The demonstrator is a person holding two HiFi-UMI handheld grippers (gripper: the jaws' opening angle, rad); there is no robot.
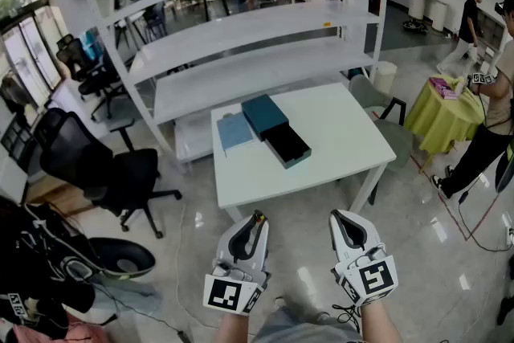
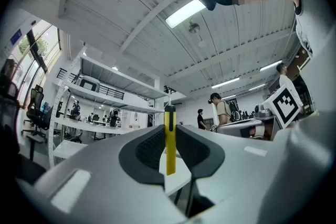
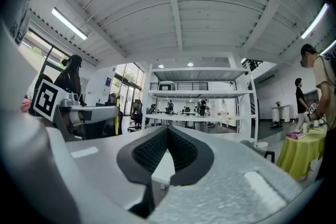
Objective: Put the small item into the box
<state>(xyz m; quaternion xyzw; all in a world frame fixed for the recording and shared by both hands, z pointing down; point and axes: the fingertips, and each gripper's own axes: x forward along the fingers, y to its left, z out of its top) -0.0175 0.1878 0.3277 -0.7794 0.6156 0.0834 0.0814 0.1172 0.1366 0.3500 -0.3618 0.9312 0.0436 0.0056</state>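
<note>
On the white table (image 1: 337, 132) lie a teal box (image 1: 265, 114), a dark open tray (image 1: 287, 144) against its near end, and a pale blue flat lid (image 1: 234, 132) to its left. Both grippers are held well short of the table's near edge, over the floor. My left gripper (image 1: 256, 218) is shut on a thin yellow stick with a dark tip (image 2: 169, 140), which stands upright between the pads. The stick shows faintly at the jaw tips in the head view. My right gripper (image 1: 344, 216) is shut, its pads (image 3: 157, 150) meeting with nothing between them.
A white shelving rack (image 1: 241, 36) stands behind the table. A black office chair (image 1: 104, 169) is to the left, with bags and cables on the floor near it. At the right are a stool (image 1: 377, 100), a yellow-green covered table (image 1: 442, 116) and a standing person (image 1: 490, 124).
</note>
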